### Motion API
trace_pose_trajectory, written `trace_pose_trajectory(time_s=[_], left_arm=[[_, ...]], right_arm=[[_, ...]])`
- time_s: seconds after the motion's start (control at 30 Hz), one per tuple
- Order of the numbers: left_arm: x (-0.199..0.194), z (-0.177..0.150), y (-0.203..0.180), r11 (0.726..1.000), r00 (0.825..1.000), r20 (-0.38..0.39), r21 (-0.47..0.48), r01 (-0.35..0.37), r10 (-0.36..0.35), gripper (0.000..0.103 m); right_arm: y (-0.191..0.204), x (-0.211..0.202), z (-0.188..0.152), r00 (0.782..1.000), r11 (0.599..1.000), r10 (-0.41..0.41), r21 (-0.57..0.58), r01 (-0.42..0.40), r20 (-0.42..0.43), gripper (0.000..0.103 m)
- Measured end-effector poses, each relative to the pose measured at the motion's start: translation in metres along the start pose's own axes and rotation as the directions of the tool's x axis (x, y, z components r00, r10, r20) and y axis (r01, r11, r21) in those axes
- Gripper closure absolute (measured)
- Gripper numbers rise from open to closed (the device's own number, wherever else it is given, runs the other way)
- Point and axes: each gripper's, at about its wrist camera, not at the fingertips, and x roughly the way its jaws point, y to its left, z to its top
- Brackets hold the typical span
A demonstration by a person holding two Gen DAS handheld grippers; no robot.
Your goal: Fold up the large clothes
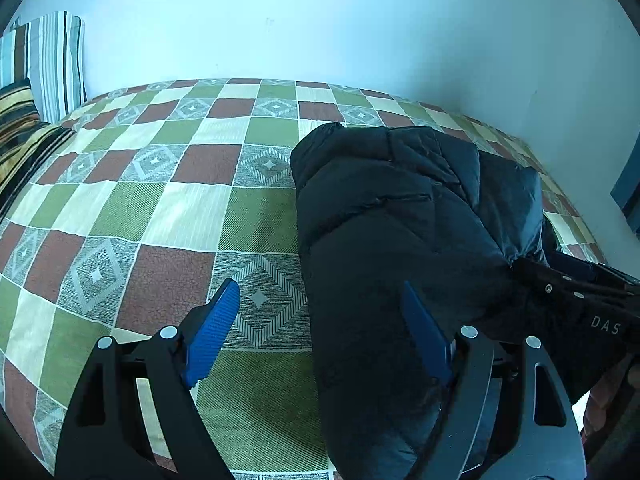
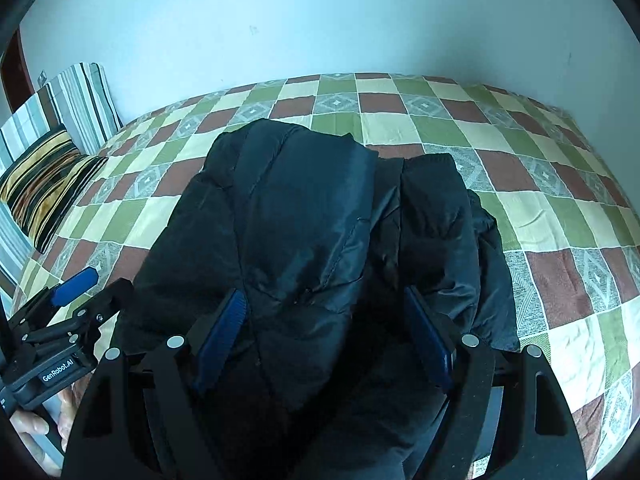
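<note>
Nearest my left-wrist camera, the left gripper (image 1: 320, 320) has its jaws spread wide; the blue pad (image 1: 210, 334) on one side hangs over the bare bedspread (image 1: 168, 208), while the other pad sits against the edge of the black puffer jacket (image 1: 392, 216). Nothing is pinched between them. The right gripper (image 2: 324, 320) also has its jaws spread wide, and the jacket (image 2: 304, 216) bulges up between its blue pads (image 2: 224, 332); whether the pads press on the fabric I cannot tell, but the jaws are clearly not closed on it. The jacket lies bundled on the checked bedspread of the bed, towards the near edge, with green, red and cream squares showing all round its far side. In the right-wrist view my left gripper (image 2: 76, 280) shows just beside the jacket. Striped pillows (image 2: 52, 184) lean at the head of the bed, well apart from the jacket, against the pale wall (image 2: 320, 20).
</note>
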Motion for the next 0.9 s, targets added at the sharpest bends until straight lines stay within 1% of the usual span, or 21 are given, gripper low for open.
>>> trace_pose_trajectory(time_s=[0.17,0.2,0.23,0.27,0.3,0.37,0.4,0.43,0.53,0.6,0.67,0.77,0.83,0.9], left_arm=[[0.003,-0.002,0.001,1.000,1.000,-0.002,-0.006,0.005,-0.005,0.021],[0.003,-0.002,0.001,1.000,1.000,-0.002,-0.006,0.005,-0.005,0.021],[0.003,-0.002,0.001,1.000,1.000,-0.001,-0.006,0.007,-0.007,0.021],[0.004,-0.002,0.001,1.000,1.000,-0.002,-0.005,0.011,-0.011,0.021],[0.005,-0.002,0.001,1.000,1.000,-0.003,-0.004,0.012,-0.012,0.021],[0.007,-0.002,0.001,1.000,1.000,-0.003,0.002,0.008,-0.008,0.021],[0.007,-0.002,0.000,1.000,1.000,-0.001,0.006,0.009,-0.009,0.021],[0.007,-0.002,-0.001,1.000,1.000,-0.001,0.007,0.007,-0.007,0.021],[0.002,0.001,-0.002,1.000,1.000,0.005,0.017,0.012,-0.012,0.021],[-0.003,0.006,-0.007,0.999,0.999,0.016,0.026,0.027,-0.028,0.021],[-0.006,0.010,-0.013,0.998,0.999,0.028,0.043,0.039,-0.040,0.021],[-0.005,0.016,-0.031,0.994,0.997,0.037,0.078,0.070,-0.073,0.021],[0.001,0.018,-0.048,0.989,0.995,0.025,0.113,0.090,-0.094,0.021],[0.009,0.016,-0.065,0.982,0.993,0.007,0.154,0.112,-0.115,0.021]], right_arm=[[0.000,0.005,-0.004,1.000,1.000,0.015,0.015,-0.015,-0.015,0.025],[-0.001,0.005,-0.005,1.000,1.000,0.022,0.020,-0.022,-0.014,0.027],[-0.001,0.005,-0.005,0.999,0.999,0.031,0.022,-0.031,-0.016,0.037],[0.000,0.006,-0.005,0.999,0.999,0.044,0.022,-0.044,-0.021,0.042],[0.001,0.007,-0.006,0.998,0.998,0.060,0.019,-0.059,-0.030,0.051],[0.005,0.009,-0.007,0.997,0.997,0.074,0.005,-0.074,-0.036,0.067],[0.007,0.010,-0.007,0.994,0.995,0.099,0.005,-0.099,-0.040,0.080],[0.008,0.009,-0.007,0.994,0.995,0.104,0.005,-0.104,-0.038,0.089],[0.004,-0.004,-0.004,0.995,0.995,0.103,0.006,-0.103,0.020,0.095],[-0.002,-0.016,0.000,0.994,0.995,0.094,0.011,-0.095,0.058,0.096],[-0.012,-0.029,0.004,0.994,0.998,0.066,0.012,-0.068,0.092,0.097],[-0.030,-0.031,0.006,0.994,1.000,0.001,0.010,-0.003,0.106,0.097],[-0.047,-0.028,0.003,0.995,0.999,-0.036,0.026,0.034,0.095,0.097],[-0.069,-0.018,-0.001,0.996,0.997,-0.057,0.062,0.053,0.062,0.097]])
